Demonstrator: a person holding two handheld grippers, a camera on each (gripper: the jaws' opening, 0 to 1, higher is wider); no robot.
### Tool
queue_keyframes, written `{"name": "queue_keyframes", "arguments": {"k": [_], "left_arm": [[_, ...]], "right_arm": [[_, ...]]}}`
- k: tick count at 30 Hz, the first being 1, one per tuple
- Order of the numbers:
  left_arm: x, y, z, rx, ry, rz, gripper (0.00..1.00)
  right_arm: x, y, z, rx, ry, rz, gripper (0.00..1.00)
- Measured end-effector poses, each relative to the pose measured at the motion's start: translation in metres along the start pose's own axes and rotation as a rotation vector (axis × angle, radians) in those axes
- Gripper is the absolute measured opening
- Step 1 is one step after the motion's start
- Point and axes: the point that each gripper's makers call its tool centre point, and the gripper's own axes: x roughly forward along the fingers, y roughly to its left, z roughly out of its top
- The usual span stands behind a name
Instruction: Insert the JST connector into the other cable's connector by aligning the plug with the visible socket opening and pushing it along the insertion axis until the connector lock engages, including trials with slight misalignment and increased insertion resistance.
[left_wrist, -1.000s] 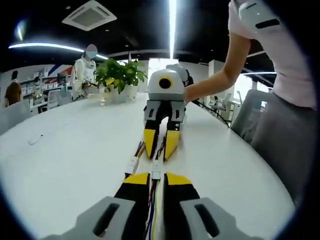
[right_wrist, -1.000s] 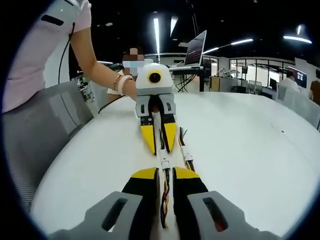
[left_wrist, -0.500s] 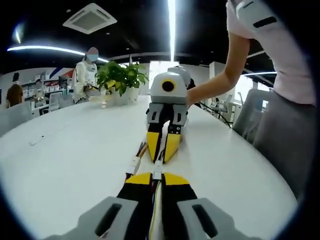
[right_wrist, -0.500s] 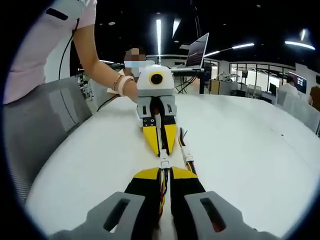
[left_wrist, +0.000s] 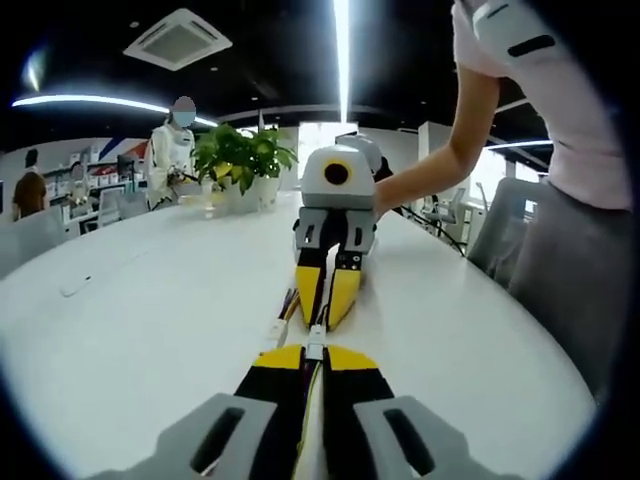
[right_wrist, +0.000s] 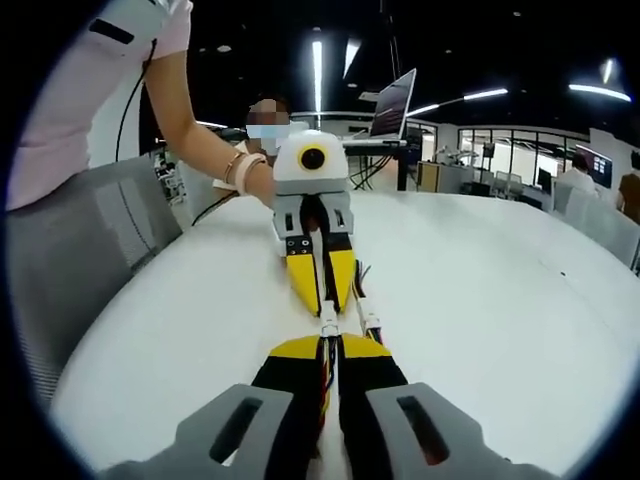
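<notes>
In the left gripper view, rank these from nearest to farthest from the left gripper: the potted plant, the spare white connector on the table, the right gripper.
1. The spare white connector, on the table just ahead of the left gripper, slightly to the view's left.
2. The right gripper, straight ahead, facing it.
3. The potted plant, far back on the table, to the view's left.

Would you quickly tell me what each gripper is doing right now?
Left gripper: shut on its cable.
Right gripper: shut on its cable.
</notes>
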Motion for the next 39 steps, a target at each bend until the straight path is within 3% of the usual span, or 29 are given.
{"name": "queue_keyframes", "arguments": {"k": [19,27,39], "left_arm": [[0.0,0.003,-0.002,-0.035,0.015,0.02,0.04],[-0.007,0.003,0.01,-0.054,-0.003,0.038,0.06],[-0.023,-0.003,0.028,-0.061,0.034,0.114,0.26]], "right_arm": [[-0.002,-0.004,-0.002,0.008,0.01,-0.011,0.04],[-0.011,-0.007,0.004,0.037,0.005,-0.046,0.07],[-0.035,-0.008,0.022,0.062,0.012,-0.14,0.22]]}}
